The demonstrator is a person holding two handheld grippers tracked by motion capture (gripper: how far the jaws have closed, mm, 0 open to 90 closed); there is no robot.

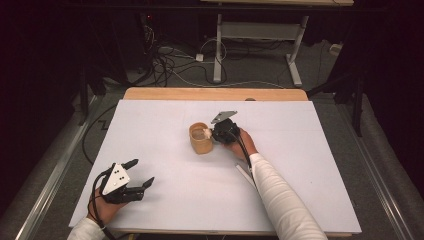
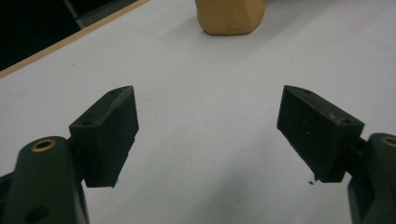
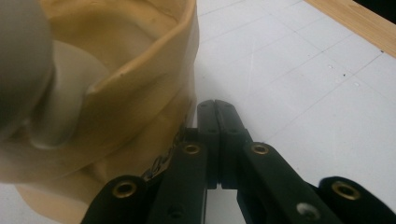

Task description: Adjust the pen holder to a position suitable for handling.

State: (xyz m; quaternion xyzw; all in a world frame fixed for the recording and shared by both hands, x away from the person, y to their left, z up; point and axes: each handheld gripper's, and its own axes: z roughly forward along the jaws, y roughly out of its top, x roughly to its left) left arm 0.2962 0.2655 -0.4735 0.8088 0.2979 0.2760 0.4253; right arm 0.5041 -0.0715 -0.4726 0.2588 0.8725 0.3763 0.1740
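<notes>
White table (image 1: pixel 165 150), tan cup (image 1: pixel 201 138), pale lump (image 3: pixel 60 107) inside, right claw (image 3: pixel 217 114) closed

Two hand-held grippers over a white table, one beside a tan cup.

The white board (image 1: pixel 165 190) covers a wooden table (image 1: pixel 215 93), whose far edge stays bare. A tan cup (image 1: pixel 201 138) stands upright near the middle of the board, with something pale inside. The right gripper (image 1: pixel 216 135) sits just beside the cup's right side, close to its rim; whether it touches cannot be told. The right hand (image 1: pixel 242 145), in a white sleeve, grips it from behind. The left gripper (image 1: pixel 140 173) rests near the front left corner, well apart from the cup, jaws spread with nothing between them. Cables lie on the floor (image 1: pixel 250 70) beyond the table.
</notes>
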